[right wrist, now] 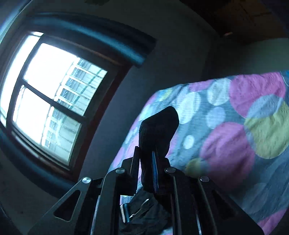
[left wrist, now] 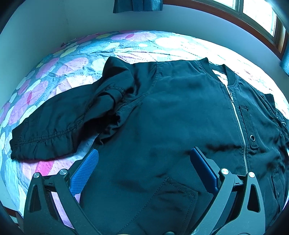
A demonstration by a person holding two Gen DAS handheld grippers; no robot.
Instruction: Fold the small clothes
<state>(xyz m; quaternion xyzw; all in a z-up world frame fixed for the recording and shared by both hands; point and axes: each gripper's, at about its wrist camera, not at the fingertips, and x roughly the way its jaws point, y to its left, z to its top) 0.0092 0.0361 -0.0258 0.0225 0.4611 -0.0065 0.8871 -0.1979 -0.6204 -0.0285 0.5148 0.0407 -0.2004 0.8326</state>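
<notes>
A black zip-up jacket [left wrist: 180, 101] lies front up on the bed in the left wrist view, its collar at the far side. One sleeve [left wrist: 54, 123] is bunched out to the left. My left gripper [left wrist: 144, 151] hovers open over the jacket's lower front, its blue pads [left wrist: 84, 171] wide apart with nothing between them. In the right wrist view my right gripper [right wrist: 145, 151] is shut on a black ribbed cuff [right wrist: 159, 124], which sticks up past the fingertips, lifted off the bed. More of the jacket [right wrist: 144, 213] hangs below that gripper.
The bed carries a quilt [left wrist: 72, 63] with pink, white and yellow circles, also visible as the quilt [right wrist: 234, 126] to the right of the held cuff. A window [right wrist: 50, 94] and a plain wall stand behind the bed. A curtain [left wrist: 137, 5] hangs above.
</notes>
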